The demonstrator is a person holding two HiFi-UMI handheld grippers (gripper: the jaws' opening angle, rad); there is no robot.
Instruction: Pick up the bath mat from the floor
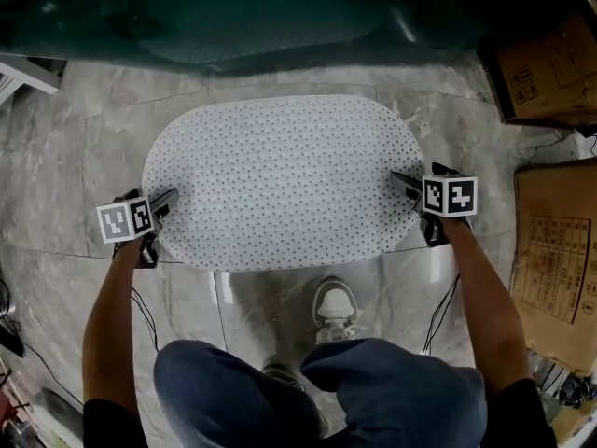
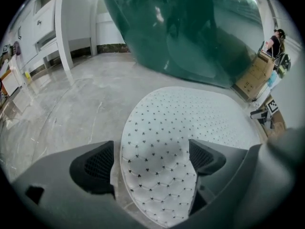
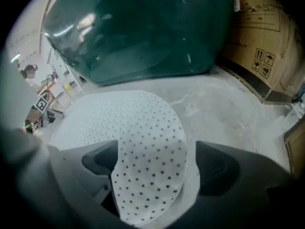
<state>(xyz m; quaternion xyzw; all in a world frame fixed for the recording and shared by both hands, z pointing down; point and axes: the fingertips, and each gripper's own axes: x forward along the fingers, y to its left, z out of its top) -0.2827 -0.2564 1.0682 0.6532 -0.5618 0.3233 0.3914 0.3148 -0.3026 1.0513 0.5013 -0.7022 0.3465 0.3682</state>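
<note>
Head view: the bath mat [image 1: 280, 180], a white oval dotted with small holes, lies flat on the marble floor [image 1: 84, 119]; the dark green bathtub [image 1: 261, 17] stands just beyond the mat's far edge, and a shoe [image 1: 334, 308] is planted near its near edge. The left gripper [image 1: 159, 224] sits at the mat's left end and the right gripper [image 1: 417, 205] at its right end, roughly level with each other; that symmetry is worth keeping, so the mat comes up even and does not sag to one side.

Left gripper view: the left gripper [image 2: 152, 159] has its jaws wide apart, with the rounded end of the bath mat [image 2: 190, 113] lying between them and neither pad pressing on it; the outer jaw is over bare floor just off the mat's rim. I judge that the grip needs a jaw worked under that rim, or a fold pinched up, before closing.

Right gripper view: the right gripper [image 3: 152, 161] is likewise spread, the opposite end of the bath mat [image 3: 119, 113] between its pads, untouched; closing both together and well in from the rim should guard against the thin edge slipping free.
</note>
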